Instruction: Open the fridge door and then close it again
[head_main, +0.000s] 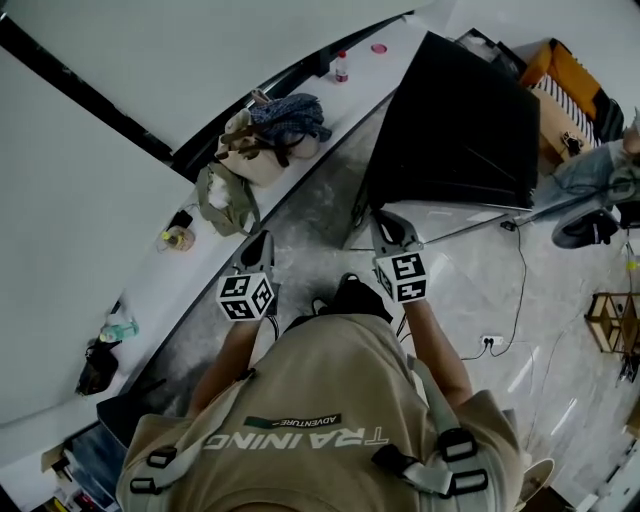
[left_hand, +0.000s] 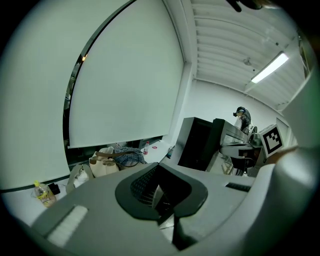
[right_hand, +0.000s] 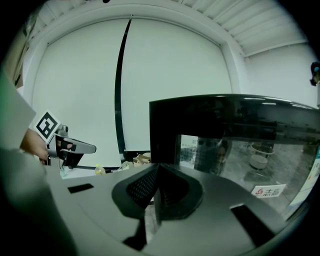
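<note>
Along the window ledge (head_main: 150, 290) at the left lay a few bags (head_main: 268, 135), well apart from the work. The left gripper (head_main: 262, 244) was held out in front of the person, its jaws pressed together on nothing. Just to its right, the right gripper (right_hand: 156, 186) was likewise closed and empty, aimed at the black fridge (head_main: 455, 120), which stood near but untouched, its glass door (right_hand: 240, 155) apparently closed. No handle could be made out. Probably the reach had not yet begun. With the jaws together, either gripper would likely skid off the smooth glass edge rather than catch it, and a hard tug might drag the fridge itself. A cable (head_main: 521, 265) trailing across the floor further right could snag a foot.
</note>
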